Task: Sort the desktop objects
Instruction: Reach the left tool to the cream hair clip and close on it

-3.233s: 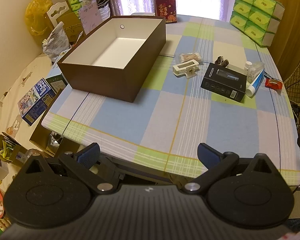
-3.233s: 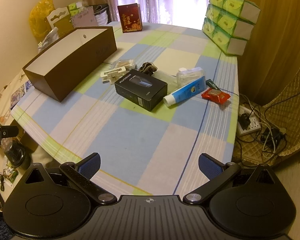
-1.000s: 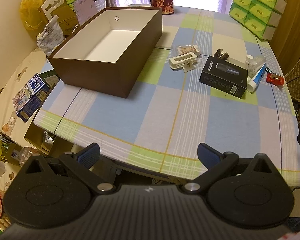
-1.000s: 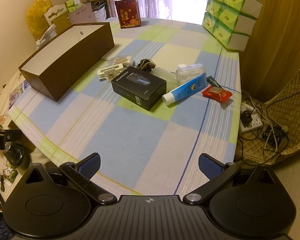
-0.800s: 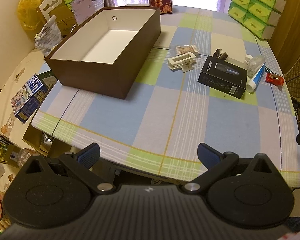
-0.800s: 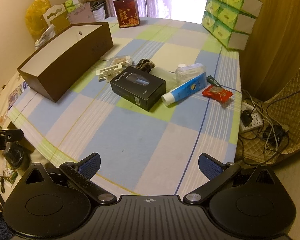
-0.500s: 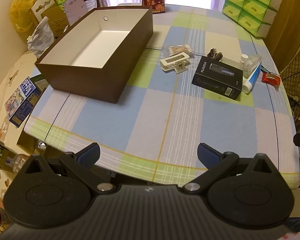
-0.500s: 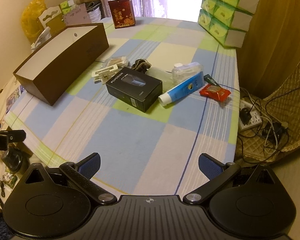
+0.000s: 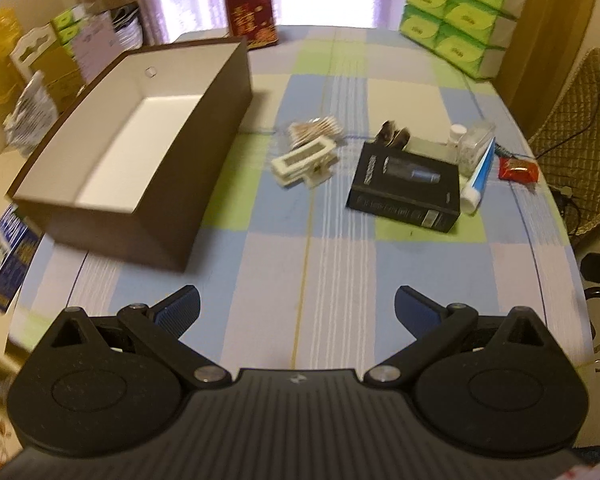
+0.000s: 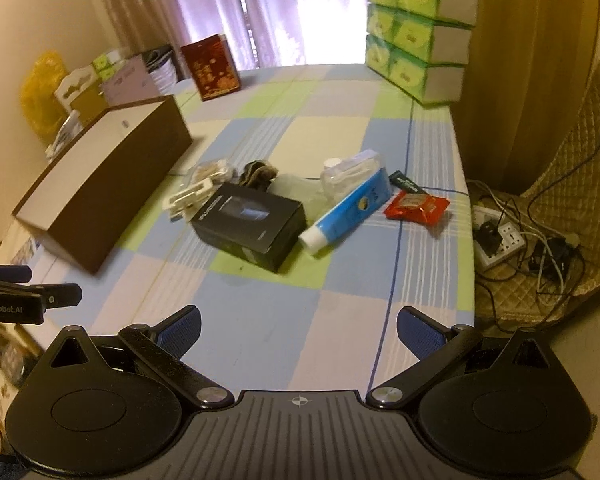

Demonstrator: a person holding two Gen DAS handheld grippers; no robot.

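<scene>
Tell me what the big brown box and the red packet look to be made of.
Brown box: probably rigid cardboard, matte brown outside, white inside, with straight thin walls and crisp corners. Red packet: likely plastic or foil film, glossy, crinkled, with flattened sealed ends catching light.

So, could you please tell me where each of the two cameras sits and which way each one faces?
Left wrist: on the left tool, over the table's near edge, looking across at the open brown box and the black box; its own open fingers show.
Right wrist: on the right tool, further right, facing the black box, blue tube and red packet; its own open fingers and the left tool show.
Shared: brown box, black box, tube, packet, green tissue packs.
</scene>
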